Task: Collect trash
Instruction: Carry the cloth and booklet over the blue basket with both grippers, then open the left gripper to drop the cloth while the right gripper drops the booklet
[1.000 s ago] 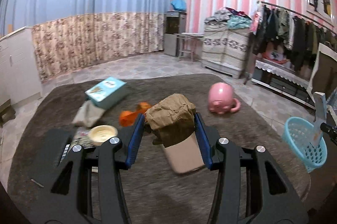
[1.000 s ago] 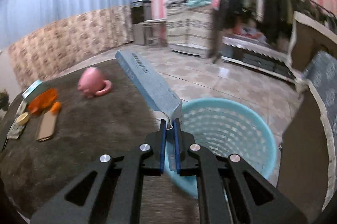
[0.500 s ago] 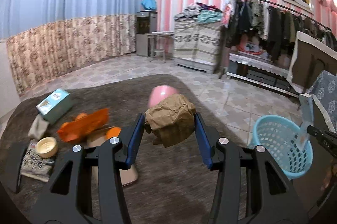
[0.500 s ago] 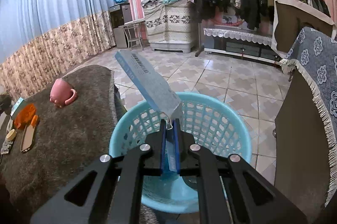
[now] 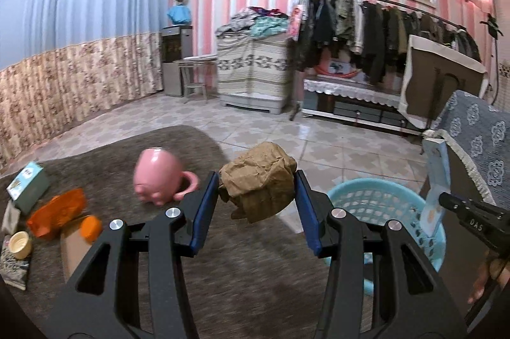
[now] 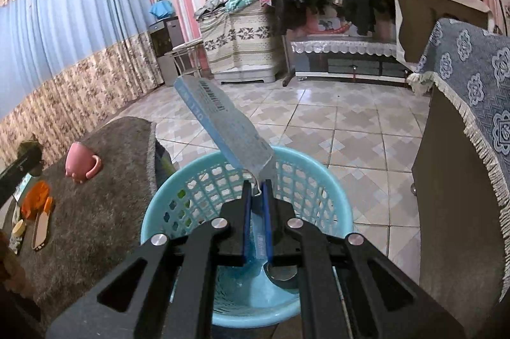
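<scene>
From the left wrist, the left gripper (image 5: 257, 195) stands about half open, its blue pads clamped on a crumpled brown paper wad (image 5: 258, 180) held above the grey rug (image 5: 223, 268). To its right a light blue plastic basket (image 5: 376, 202) sits on the tiled floor, and the right gripper (image 5: 446, 200) holds a flat blue carton (image 5: 437, 179) over it; white letters on that gripper's arm are too small to be sure of. A pink mug (image 5: 157, 176) lies on the rug. From the right wrist, the right gripper (image 6: 257, 194) is pinched nearly closed on the carton's (image 6: 223, 128) corner, directly above the basket (image 6: 306, 176). Inside the basket lie a round metal lid (image 6: 282, 273) and some bluish scraps. The carton's printing and barcode cannot be read.
</scene>
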The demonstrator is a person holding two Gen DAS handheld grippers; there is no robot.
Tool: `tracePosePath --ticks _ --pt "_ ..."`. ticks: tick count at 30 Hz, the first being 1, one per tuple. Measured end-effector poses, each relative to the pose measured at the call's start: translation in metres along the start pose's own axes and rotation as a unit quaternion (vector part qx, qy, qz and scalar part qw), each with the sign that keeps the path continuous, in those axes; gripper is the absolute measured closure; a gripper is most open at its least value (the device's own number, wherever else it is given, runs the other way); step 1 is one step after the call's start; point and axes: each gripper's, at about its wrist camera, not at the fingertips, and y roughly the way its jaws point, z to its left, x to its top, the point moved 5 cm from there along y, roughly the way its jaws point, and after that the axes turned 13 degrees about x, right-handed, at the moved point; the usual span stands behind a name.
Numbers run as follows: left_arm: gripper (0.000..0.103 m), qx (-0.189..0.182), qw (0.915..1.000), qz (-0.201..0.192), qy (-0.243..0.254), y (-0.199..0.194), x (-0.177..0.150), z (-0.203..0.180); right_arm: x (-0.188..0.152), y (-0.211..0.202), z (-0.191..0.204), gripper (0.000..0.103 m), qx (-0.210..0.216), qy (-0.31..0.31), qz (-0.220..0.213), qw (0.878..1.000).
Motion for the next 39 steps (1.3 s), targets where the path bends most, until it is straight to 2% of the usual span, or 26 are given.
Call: tracePosePath --ticks 7,12,15,18,21,24,28,33,39 --pt "0.055 -0.046 0.9985 0.003 0.028 0.009 -0.006 -0.058 -0.001 -0.004 -0.018 0.095 -0.004 0.018 -0.006 1.000" --pt "0.055 -0.084 0.9953 0.035 0.032 0.034 -0.015 -0.100 -0.004 -0.004 -0.030 0.095 -0.009 0.038 -0.006 0.999" --pt "0.055 -0.093 0.9939 0.042 0.043 0.045 -0.020 -0.120 -0.005 -0.004 -0.036 0.095 -0.012 0.044 -0.007 0.999" --pt "0.048 -0.097 0.9928 0.045 0.055 0.055 -0.023 -0.137 -0.005 -0.005 -0.039 0.095 -0.012 0.051 -0.008 0.999" --pt "0.031 -0.096 0.9926 0.046 0.059 0.061 -0.021 -0.144 -0.004 -0.005 -0.035 0.095 -0.009 0.047 -0.008 0.999" --pt "0.023 -0.083 0.9943 0.046 0.049 0.065 -0.017 -0.134 -0.003 -0.002 -0.032 0.095 -0.006 0.042 -0.005 0.999" --pt "0.013 -0.046 0.9980 0.030 0.032 0.065 -0.009 -0.104 -0.002 0.004 -0.020 0.095 0.003 0.033 -0.001 0.999" --pt "0.006 -0.001 0.9999 0.002 0.016 0.052 0.001 -0.059 -0.004 0.022 0.001 0.095 0.008 0.021 0.008 1.000" --pt "0.006 0.049 0.9986 -0.016 0.013 0.030 0.002 -0.014 -0.007 0.043 0.016 0.095 0.012 0.017 0.013 1.000"
